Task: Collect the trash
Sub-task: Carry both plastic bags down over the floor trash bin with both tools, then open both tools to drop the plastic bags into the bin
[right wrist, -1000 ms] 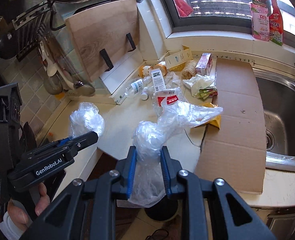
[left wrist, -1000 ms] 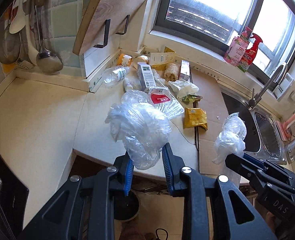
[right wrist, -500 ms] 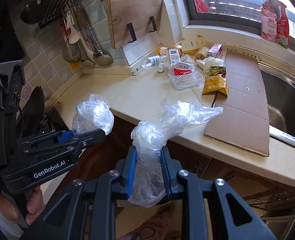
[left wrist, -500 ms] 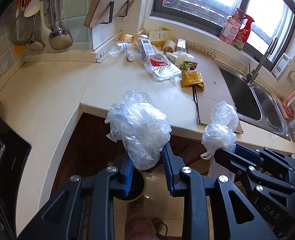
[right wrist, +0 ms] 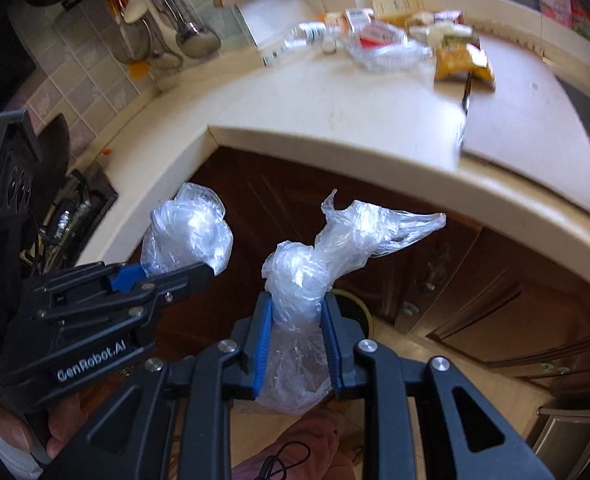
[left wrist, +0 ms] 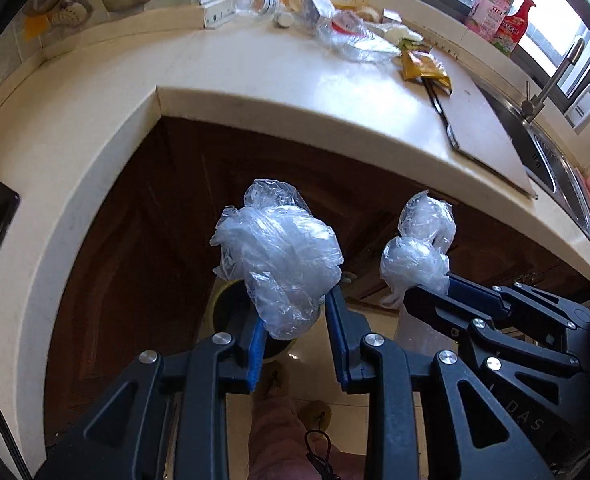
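Observation:
My left gripper [left wrist: 295, 320] is shut on a crumpled clear plastic bag [left wrist: 279, 256], held in front of the dark cabinet doors, above a round bin [left wrist: 231, 308] on the floor. My right gripper [right wrist: 297, 332] is shut on a second clear plastic bag [right wrist: 323, 252], also below counter height; the bin's rim [right wrist: 359, 308] shows just behind it. Each gripper shows in the other's view: the right one [left wrist: 427, 292] with its bag [left wrist: 419, 248], the left one [right wrist: 199, 272] with its bag [right wrist: 187, 232]. More trash lies on the counter: a plastic bottle [left wrist: 255, 0], a clear tray [left wrist: 351, 36], a yellow packet [left wrist: 423, 68].
The curved cream countertop [left wrist: 295, 92] juts out above the cabinet doors [left wrist: 155, 240]. A cardboard sheet [right wrist: 527, 128] lies on it beside the sink [left wrist: 555, 160]. A hob [right wrist: 79, 208] sits at the left. Ladles [right wrist: 191, 36] hang on the tiled wall. My leg [left wrist: 279, 432] is below.
Both grippers have dropped from counter height to in front of the cabinet doors, still holding their bags. The bin on the floor now lies just beyond the fingertips.

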`<action>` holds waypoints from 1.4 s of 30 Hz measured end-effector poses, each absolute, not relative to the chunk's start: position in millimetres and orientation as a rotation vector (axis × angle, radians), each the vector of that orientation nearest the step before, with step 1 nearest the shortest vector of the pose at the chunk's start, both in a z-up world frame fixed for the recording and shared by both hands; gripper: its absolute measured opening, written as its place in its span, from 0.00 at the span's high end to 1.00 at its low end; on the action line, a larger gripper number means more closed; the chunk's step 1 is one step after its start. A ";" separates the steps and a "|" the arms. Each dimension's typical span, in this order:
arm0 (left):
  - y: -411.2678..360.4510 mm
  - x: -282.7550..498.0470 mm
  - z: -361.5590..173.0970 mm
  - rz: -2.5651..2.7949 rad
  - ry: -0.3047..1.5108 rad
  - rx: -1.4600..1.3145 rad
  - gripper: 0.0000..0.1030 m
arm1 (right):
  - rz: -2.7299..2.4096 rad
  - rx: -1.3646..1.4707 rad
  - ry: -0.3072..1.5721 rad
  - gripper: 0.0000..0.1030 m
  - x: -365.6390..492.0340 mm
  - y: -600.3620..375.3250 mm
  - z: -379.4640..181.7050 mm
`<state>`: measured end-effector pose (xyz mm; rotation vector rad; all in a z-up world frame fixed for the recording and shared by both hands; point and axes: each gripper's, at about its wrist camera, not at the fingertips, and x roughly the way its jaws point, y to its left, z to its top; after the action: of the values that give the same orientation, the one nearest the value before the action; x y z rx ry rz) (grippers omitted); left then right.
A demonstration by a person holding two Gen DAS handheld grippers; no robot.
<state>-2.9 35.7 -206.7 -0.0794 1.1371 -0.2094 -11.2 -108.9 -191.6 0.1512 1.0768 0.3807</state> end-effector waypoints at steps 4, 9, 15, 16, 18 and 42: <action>45.7 3.9 -263.6 -0.205 1.206 -0.104 0.74 | 0.378 0.145 1.109 0.76 1.3 -103.0 -233.3; 62.7 19.7 -341.8 -0.204 1.286 -0.151 0.74 | 0.372 0.168 1.153 0.75 13.0 -98.7 -302.2; 68.1 42.1 -437.6 -0.210 1.377 -0.134 0.74 | 0.410 0.155 1.210 0.75 19.1 -90.2 -387.3; 67.3 44.4 -446.9 -0.213 1.381 -0.128 0.74 | 0.421 0.137 1.215 0.75 20.1 -86.7 -401.2; 66.0 49.0 -466.0 -0.208 1.390 -0.106 0.74 | 0.431 0.093 1.221 0.75 20.9 -80.3 -422.2; 68.6 72.4 -561.8 -0.181 1.429 -0.059 0.55 | 0.432 0.065 1.313 0.73 47.6 -52.5 -538.1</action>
<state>72.4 68.6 -561.8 -0.0593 1.4287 -0.1812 47.6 -52.5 -538.1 0.0652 1.3125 0.4316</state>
